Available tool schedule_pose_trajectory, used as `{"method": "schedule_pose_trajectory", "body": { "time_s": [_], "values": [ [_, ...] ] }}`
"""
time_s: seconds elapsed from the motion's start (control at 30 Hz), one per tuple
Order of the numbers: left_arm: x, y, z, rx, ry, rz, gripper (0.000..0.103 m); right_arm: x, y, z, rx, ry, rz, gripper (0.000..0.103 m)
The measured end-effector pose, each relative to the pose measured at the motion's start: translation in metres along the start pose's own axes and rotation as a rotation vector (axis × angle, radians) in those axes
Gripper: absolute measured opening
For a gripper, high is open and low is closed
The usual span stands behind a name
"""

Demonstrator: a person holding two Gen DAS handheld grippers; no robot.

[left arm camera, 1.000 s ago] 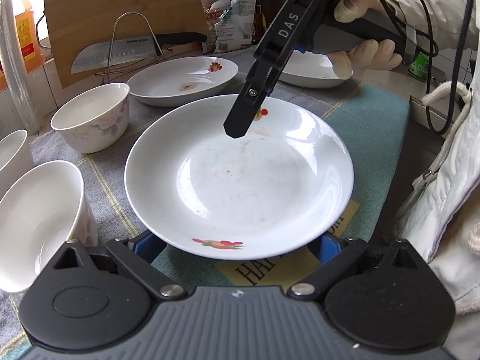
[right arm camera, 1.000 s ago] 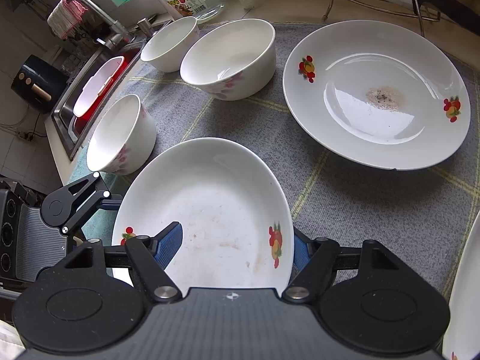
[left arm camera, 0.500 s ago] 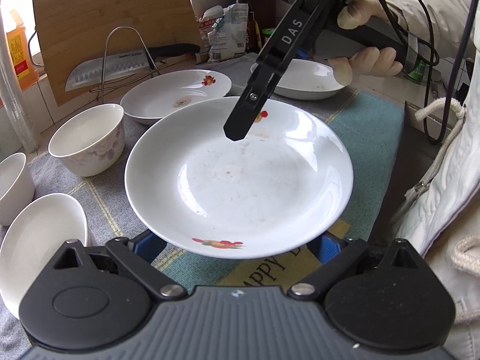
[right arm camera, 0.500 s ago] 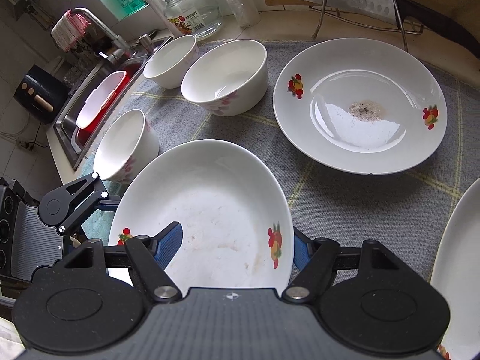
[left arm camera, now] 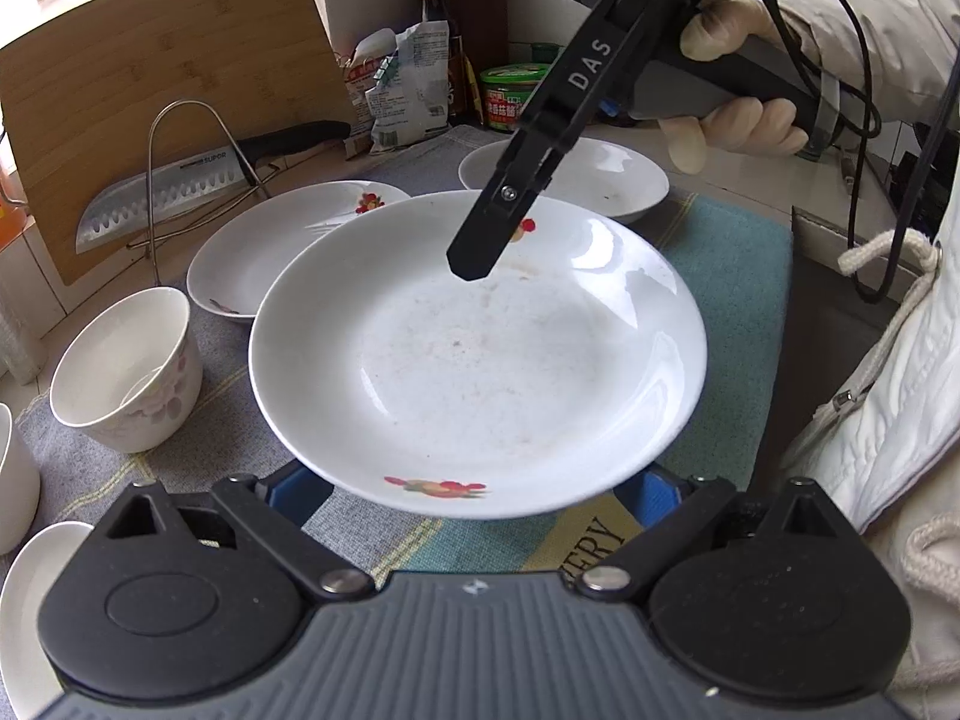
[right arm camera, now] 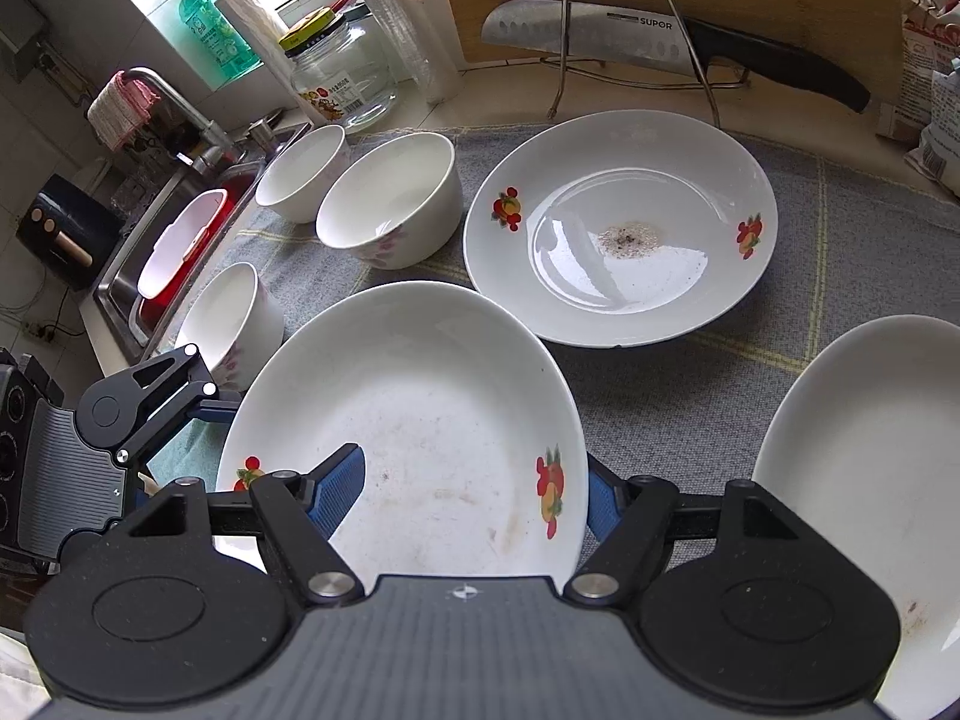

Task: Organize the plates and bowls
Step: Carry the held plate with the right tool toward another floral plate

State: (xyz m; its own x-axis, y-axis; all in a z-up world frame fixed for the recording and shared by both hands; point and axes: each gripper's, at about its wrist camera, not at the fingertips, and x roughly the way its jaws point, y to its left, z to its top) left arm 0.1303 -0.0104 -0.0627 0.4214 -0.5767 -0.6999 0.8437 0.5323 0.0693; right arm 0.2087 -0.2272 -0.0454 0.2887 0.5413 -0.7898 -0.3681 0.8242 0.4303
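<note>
A white plate with fruit prints point(left arm camera: 480, 360) hangs tilted above the grey cloth, carried by both grippers. My left gripper point(left arm camera: 474, 492) has its blue pads tucked under the near rim, one on each side. My right gripper point(right arm camera: 468, 492) is shut on the opposite rim of the same plate point(right arm camera: 420, 420), one pad lying inside it and the other behind the edge. A plate with dark crumbs point(right arm camera: 618, 228) lies flat beyond it. Another white plate point(right arm camera: 870, 480) sits to the right. Three white bowls point(right arm camera: 390, 204) stand on the left of the cloth.
A cleaver on a wire rack point(right arm camera: 600, 36) leans against a wooden cutting board point(left arm camera: 168, 90) at the back. A sink with a red basin point(right arm camera: 180, 240) lies left of the cloth. Jars, bottles and bags point(left arm camera: 408, 84) crowd the far corner. A person's pale coat point(left arm camera: 888, 390) fills the right side.
Both grippers have carried the plate up and toward the back. The bowls have slid off to the left, and the held plate now overlaps the crumbed plate in the left wrist view.
</note>
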Motion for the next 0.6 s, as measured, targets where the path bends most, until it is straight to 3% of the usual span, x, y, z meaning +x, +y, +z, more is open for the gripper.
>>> {"method": "schedule_pose_trajectory", "body": {
  "time_s": [0.6],
  "values": [
    [0.059,-0.014,0.063,0.124,-0.027,-0.126,0.098,-0.061,-0.070,-0.030,0.138,-0.116,-0.109,0.079]
  ]
}}
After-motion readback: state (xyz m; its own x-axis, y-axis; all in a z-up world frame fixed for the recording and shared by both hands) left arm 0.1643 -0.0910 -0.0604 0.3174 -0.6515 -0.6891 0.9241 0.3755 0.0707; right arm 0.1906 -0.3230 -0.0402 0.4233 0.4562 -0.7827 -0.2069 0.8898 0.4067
